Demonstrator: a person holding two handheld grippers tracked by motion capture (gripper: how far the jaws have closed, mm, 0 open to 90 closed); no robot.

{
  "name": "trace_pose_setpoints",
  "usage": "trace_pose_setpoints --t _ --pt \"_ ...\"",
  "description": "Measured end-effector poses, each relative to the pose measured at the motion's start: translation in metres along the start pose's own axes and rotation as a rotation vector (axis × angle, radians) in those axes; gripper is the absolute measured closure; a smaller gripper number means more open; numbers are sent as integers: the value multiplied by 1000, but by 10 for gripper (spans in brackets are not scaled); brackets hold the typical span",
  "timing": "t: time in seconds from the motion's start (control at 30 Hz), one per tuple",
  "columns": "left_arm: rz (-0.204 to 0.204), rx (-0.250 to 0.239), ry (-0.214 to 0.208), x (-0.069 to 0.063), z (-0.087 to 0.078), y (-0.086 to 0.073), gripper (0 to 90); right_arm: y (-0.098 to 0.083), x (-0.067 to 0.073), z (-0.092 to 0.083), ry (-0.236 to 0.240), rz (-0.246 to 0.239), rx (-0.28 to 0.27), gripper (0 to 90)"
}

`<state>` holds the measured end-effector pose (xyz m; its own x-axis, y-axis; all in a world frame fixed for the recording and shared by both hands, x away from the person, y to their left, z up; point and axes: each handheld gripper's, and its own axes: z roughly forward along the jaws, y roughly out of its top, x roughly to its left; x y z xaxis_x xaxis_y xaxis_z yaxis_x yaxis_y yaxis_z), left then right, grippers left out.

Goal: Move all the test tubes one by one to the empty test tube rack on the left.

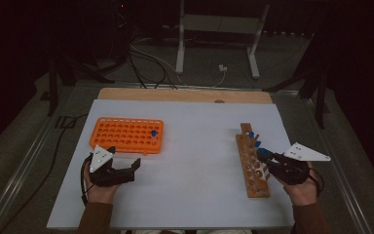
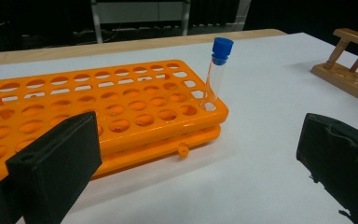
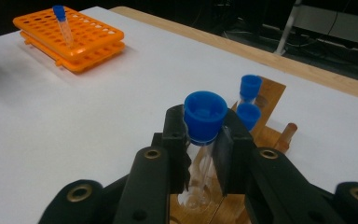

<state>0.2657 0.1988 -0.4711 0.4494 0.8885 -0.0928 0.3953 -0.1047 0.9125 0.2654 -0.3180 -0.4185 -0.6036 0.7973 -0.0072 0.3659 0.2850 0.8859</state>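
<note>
Right gripper (image 3: pixel 204 154): jaws clamped on blue-capped test tube (image 3: pixel 204 122), just below cap, over wooden rack (image 1: pixel 253 168) at table's 4 o'clock.
Left gripper (image 1: pixel 121 170): jaws apart, empty, beside orange rack (image 1: pixel 126 135) at 9 o'clock.
Handling: light, slick, rigid, possibly fragile; grip near cap, keep upright.

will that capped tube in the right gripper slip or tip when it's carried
The tube looks smooth, clear and rigid, so probably slippery and crushable. The right gripper clamps it just under the wider blue cap, which may catch it. Empty-looking, so likely light; its hanging length could swing.
</note>
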Motion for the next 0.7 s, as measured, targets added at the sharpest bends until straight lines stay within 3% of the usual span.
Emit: trace_pose_setpoints --t 0.7 --pt "7 0 1 -2 1 0 6 21 0 -3 16 -12 -42 765"
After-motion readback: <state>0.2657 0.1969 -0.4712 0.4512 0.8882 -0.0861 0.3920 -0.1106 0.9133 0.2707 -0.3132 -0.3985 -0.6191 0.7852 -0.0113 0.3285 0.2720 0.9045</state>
